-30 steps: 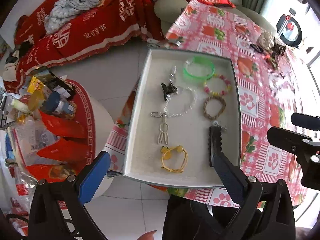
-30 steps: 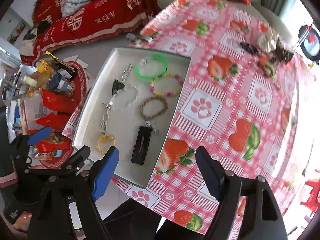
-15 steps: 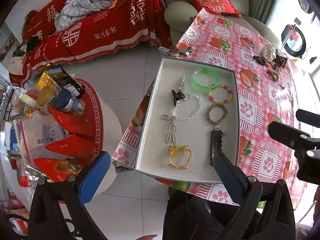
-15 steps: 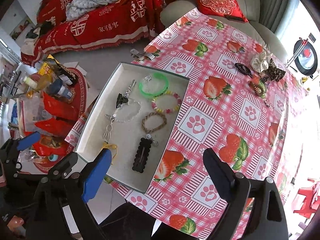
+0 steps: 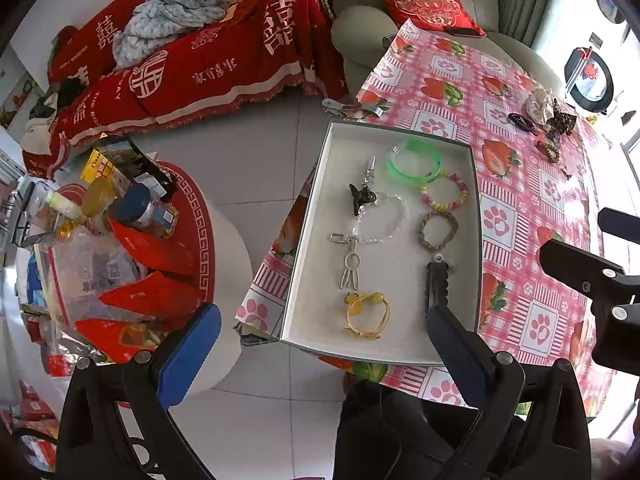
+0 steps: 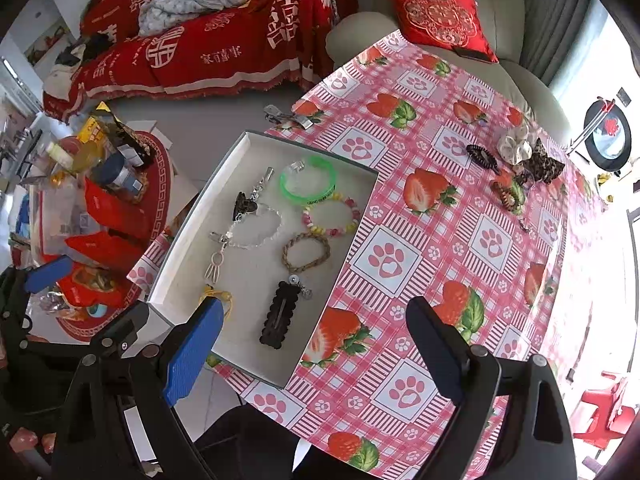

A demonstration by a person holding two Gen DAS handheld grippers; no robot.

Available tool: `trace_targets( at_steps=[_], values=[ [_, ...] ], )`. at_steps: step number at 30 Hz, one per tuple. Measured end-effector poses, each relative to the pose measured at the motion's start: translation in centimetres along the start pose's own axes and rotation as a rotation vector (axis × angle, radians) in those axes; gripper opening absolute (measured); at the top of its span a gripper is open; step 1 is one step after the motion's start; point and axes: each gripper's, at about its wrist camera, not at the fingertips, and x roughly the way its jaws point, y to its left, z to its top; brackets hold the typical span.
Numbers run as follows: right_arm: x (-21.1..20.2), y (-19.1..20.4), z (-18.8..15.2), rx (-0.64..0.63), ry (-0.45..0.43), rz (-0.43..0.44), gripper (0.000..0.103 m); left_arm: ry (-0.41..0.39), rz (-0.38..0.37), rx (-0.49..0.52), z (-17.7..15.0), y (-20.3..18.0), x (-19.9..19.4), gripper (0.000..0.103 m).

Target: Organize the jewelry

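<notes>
A shallow white tray (image 5: 308, 240) (image 6: 192, 240) sits at the table's near left corner. It holds a green bangle (image 5: 414, 162) (image 6: 308, 180), a pink-yellow bead bracelet (image 6: 331, 216), a braided brown bracelet (image 6: 306, 252), a clear bead bracelet (image 6: 256, 228), a black clip (image 6: 244, 204), a yellow cord bracelet (image 5: 366, 314) and a black barrette (image 6: 278, 314). My left gripper (image 5: 324, 354) is open and empty, high above the tray's near edge. My right gripper (image 6: 314, 350) is open and empty above the tablecloth beside the tray.
Hair ties and scrunchies (image 6: 516, 164) lie at the far side of the strawberry tablecloth (image 6: 440, 248). A round side table (image 5: 120, 248) with jars and red packets stands left. A red-covered sofa (image 5: 192, 52) and a grey armchair (image 6: 440, 20) are behind.
Both grippers have risen and pulled back from the tray, so the tray and table look smaller and farther. Both stay open and empty.
</notes>
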Motion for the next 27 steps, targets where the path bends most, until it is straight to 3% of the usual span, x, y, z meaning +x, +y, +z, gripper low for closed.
trace_targets(
  at_steps=[27],
  values=[
    [-0.23,0.12,0.0,0.0,-0.001,0.003,0.094,-0.01,0.004,0.012,-0.25,-0.37,-0.67,0.103]
  ],
)
